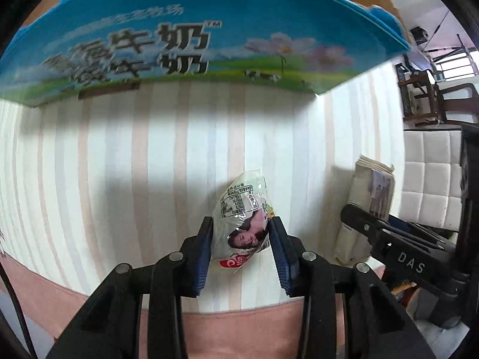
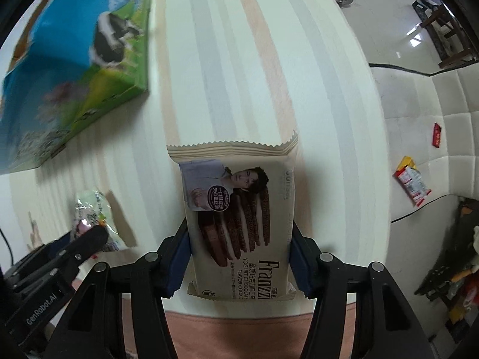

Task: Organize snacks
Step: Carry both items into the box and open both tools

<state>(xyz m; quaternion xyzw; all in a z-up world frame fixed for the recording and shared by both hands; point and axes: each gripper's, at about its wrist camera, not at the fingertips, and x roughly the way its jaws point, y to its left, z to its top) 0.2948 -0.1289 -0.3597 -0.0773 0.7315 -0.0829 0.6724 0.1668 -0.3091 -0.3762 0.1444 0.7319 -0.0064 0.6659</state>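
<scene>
My left gripper (image 1: 242, 224) is shut on a small white snack packet (image 1: 244, 218) with a face printed on it, held just over the striped tablecloth (image 1: 119, 164). The packet also shows in the right wrist view (image 2: 89, 209), behind the left gripper's finger. My right gripper (image 2: 239, 233) is shut on a cream Franzzi chocolate cookie pack (image 2: 239, 209), which lies lengthwise between the blue pads. The cookie pack shows at the right edge of the left wrist view (image 1: 368, 203). A blue milk carton box (image 1: 194, 39) stands ahead on the table, to the left in the right wrist view (image 2: 74, 59).
The table's front edge has a pink border (image 2: 239, 329). To the right is a white tufted sofa (image 2: 434, 104) with a red-and-yellow snack packet (image 2: 411, 184) and a small red item (image 2: 437, 134) on it. Dark wooden chairs (image 1: 434, 98) stand beyond.
</scene>
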